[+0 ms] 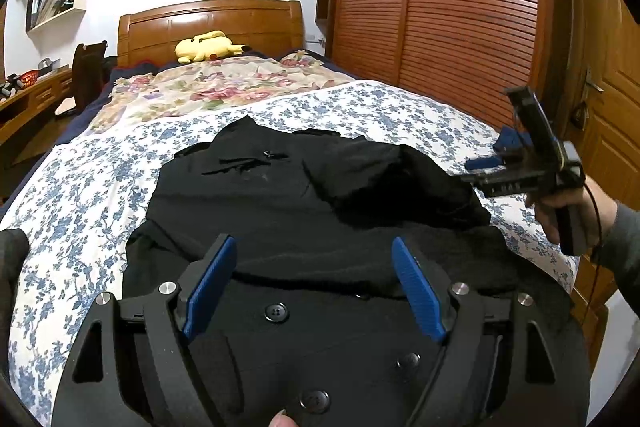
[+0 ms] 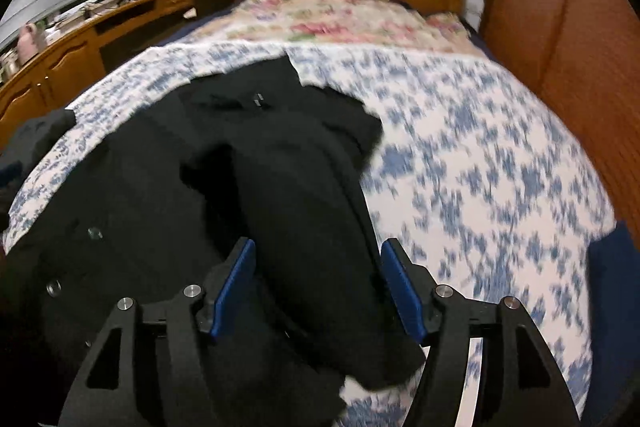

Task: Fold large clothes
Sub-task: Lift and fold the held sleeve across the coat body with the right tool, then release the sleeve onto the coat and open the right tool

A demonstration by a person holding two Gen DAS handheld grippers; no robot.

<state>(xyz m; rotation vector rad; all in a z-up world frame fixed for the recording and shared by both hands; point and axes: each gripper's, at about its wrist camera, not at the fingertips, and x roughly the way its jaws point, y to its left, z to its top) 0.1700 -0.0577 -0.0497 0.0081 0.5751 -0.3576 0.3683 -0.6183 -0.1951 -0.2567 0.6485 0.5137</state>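
Note:
A large black buttoned coat (image 1: 280, 219) lies on the blue-flowered bedsheet (image 1: 88, 187), with a sleeve (image 1: 400, 187) folded across its upper right part. My left gripper (image 1: 314, 251) is open and empty, just above the coat's lower front near its buttons. My right gripper shows in the left wrist view (image 1: 486, 157) in a hand at the coat's right edge, open. In the right wrist view the right gripper (image 2: 318, 249) is open above the folded sleeve (image 2: 304, 211) of the coat (image 2: 140, 187); the view is motion-blurred.
A yellow plush toy (image 1: 206, 47) lies by the wooden headboard (image 1: 212, 23), with a pink-flowered quilt (image 1: 208, 87) behind the sheet. A slatted wooden wardrobe (image 1: 440, 7) stands right of the bed. A desk (image 2: 80, 31) and chair (image 1: 88, 67) stand to the left.

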